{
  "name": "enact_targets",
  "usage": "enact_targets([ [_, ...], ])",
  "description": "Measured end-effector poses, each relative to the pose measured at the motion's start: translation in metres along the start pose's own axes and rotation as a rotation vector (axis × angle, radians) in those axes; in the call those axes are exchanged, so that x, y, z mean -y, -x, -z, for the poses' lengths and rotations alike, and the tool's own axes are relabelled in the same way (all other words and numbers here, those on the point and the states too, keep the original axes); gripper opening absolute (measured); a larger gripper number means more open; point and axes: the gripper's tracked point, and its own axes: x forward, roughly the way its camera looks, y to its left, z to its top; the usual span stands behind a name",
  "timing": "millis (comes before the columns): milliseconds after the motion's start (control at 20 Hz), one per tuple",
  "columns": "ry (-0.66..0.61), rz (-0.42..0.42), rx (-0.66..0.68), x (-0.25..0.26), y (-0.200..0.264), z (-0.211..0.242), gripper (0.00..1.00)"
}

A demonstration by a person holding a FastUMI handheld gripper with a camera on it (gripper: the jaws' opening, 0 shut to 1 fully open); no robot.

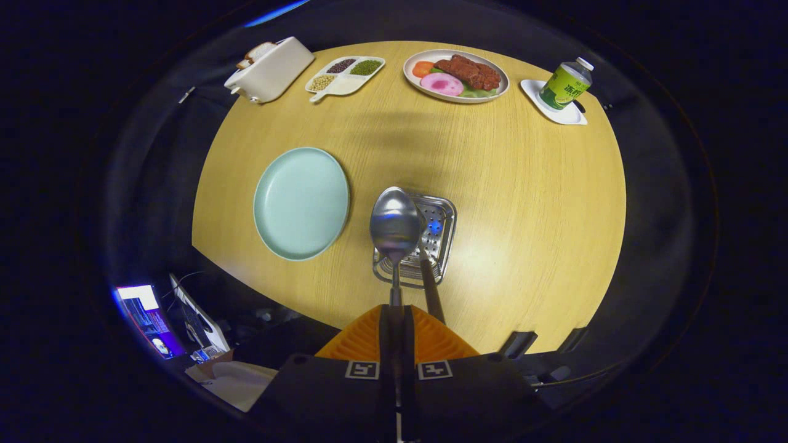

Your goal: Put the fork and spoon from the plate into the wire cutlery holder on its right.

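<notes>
My gripper (394, 307) is shut on the handle of a steel spoon (394, 224), whose bowl sticks out ahead of the fingers and hangs above the wire cutlery holder (442, 237). The holder stands on the wooden table right of a pale green plate (301, 202), which lies bare. A dark-handled utensil (430, 286) leans in the holder, its handle slanting back toward my fingers just right of the spoon; its head is hidden behind the spoon.
Along the far edge of the round table (523, 197) stand a white toaster (271, 69), a divided dish of beans (345, 75), a plate of food (457, 76) and a green bottle (565, 84) on a white coaster.
</notes>
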Motion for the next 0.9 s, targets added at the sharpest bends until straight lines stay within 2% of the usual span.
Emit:
enact_targets([
  [250, 0.01, -0.036, -0.163, 0.001, -0.015, 0.006, 0.08],
  [600, -0.058, -0.042, -0.215, -0.001, -0.032, -0.013, 0.11],
  [750, -0.055, -0.06, -0.205, -0.004, -0.029, -0.011, 0.19],
  [800, -0.053, -0.067, -0.19, -0.006, -0.023, -0.013, 0.3],
  [850, -0.05, -0.07, -0.167, -0.006, -0.019, -0.016, 0.33],
  [900, -0.053, -0.074, -0.137, -0.007, -0.013, -0.019, 0.45],
])
